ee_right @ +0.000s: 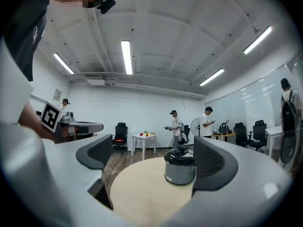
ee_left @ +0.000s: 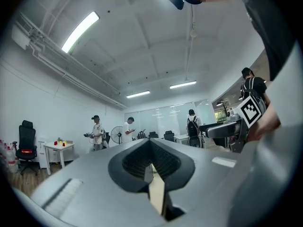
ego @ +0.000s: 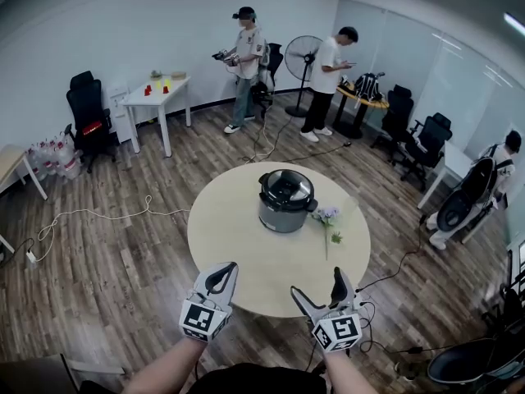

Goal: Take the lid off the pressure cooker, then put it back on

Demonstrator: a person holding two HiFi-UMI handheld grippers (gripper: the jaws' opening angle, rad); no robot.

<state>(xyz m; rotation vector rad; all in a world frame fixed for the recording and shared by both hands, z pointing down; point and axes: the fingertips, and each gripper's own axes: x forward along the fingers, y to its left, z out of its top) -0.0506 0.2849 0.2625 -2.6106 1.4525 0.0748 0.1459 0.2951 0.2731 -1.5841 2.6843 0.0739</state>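
No legible txt, labels or nos. anywhere.

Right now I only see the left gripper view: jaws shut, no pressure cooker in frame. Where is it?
Observer: The pressure cooker stands on the round table, toward its far side, with the lid on.
Operator: Right gripper?
Observer: The right gripper is at the table's near edge, jaws apart, nothing gripped. The cooker is well beyond them.
Operator: Anything else on the table?
Observer: One flower sprig lies beside the cooker, on its right in the head view.
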